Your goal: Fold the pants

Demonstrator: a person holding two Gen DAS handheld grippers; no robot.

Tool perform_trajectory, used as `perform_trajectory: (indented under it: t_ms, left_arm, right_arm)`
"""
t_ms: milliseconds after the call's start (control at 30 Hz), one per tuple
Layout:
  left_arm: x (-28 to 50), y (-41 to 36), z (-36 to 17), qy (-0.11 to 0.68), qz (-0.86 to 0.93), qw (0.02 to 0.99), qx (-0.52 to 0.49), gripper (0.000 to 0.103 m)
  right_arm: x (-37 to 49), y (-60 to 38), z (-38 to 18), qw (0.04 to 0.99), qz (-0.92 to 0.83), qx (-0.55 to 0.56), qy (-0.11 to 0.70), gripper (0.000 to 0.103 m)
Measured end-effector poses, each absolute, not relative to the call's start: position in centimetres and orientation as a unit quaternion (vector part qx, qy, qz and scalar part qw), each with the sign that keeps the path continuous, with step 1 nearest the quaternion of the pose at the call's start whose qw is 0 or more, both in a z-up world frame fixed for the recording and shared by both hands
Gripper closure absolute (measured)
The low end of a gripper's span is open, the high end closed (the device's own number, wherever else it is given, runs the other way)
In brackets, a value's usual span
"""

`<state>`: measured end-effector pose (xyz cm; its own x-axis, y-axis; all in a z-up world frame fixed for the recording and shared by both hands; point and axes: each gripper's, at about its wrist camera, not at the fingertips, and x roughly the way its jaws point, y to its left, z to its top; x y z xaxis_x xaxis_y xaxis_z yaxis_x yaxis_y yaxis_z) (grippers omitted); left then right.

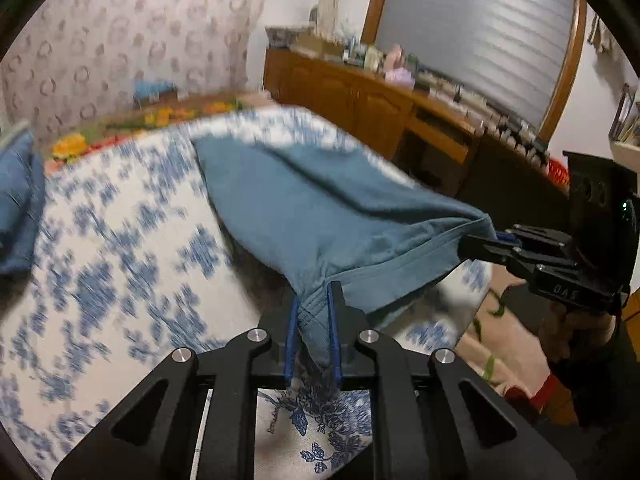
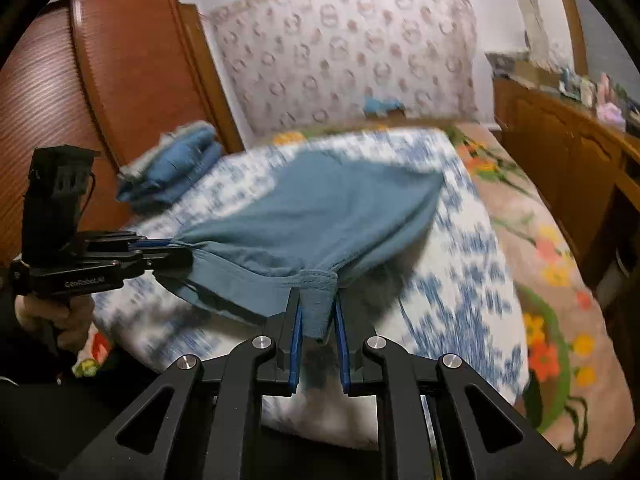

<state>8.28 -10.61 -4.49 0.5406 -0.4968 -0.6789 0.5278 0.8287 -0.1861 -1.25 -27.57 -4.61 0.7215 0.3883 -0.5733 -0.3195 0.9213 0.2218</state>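
Note:
Teal-blue pants (image 1: 320,204) hang stretched over a bed with a white and blue floral cover (image 1: 112,248). My left gripper (image 1: 314,300) is shut on one corner of the pants' near edge. My right gripper (image 1: 480,240) is shut on the other corner, seen at the right. In the right wrist view the pants (image 2: 320,216) span from my right gripper (image 2: 318,300) to my left gripper (image 2: 176,250) at the left. The near edge is lifted off the bed and the far end rests on the cover. The picture is blurred by motion.
A folded blue garment (image 2: 172,168) lies at the bed's left side (image 1: 16,208). A wooden sideboard (image 1: 360,100) with clutter stands right of the bed. A flowered blanket (image 2: 540,248) lies along the bed's right side. A wooden wardrobe (image 2: 100,80) stands at the left.

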Motion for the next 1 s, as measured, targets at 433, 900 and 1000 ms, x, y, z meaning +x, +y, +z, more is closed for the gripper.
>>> perform_trajectory:
  t_ms: [433, 900, 1000]
  left_arm:
    - [6.1, -6.0, 9.1, 0.243, -0.285, 0.927, 0.008, 0.089]
    - [15.0, -1.7, 14.0, 0.212, -0.192, 0.958, 0.024, 0.089]
    - [16.7, -1.0, 15.3, 0.201, -0.171, 0.964, 0.023, 0.089]
  right_arm:
    - [-3.2, -25.2, 9.5, 0.948, 0.264, 0.013, 0.179, 0.089]
    - [7.9, -20.3, 15.1, 0.943, 0.279, -0.038, 0.176, 0.089]
    - [10.6, -18.8, 17.3, 0.949, 0.267, -0.039, 0.162, 0.089]
